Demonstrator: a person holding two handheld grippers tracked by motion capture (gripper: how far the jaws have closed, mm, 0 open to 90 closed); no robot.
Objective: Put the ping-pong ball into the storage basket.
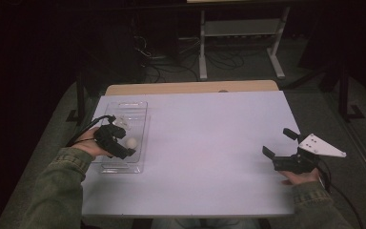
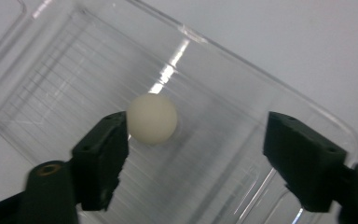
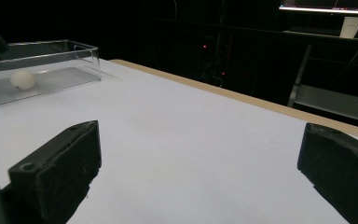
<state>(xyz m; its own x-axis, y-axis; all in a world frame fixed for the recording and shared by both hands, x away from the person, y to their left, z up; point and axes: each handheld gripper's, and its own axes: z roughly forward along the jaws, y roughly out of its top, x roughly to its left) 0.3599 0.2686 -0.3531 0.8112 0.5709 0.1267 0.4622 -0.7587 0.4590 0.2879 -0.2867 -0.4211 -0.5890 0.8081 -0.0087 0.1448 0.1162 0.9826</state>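
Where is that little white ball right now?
The white ball lies inside the clear plastic tray on the left side of the table, just below the open left gripper, whose fingers do not touch it.

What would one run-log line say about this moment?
left gripper: open above small white ball | ball: lying free in clear plastic tray | right gripper: open, nothing between jaws, over white table

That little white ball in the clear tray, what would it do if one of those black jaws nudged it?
The ball is round and smooth, so it would probably roll at a slight touch. The clear tray has raised walls, which should likely stop it from escaping. It looks matte and hollow, like a table-tennis ball, so it is probably very light and may slip out of a loose pinch.
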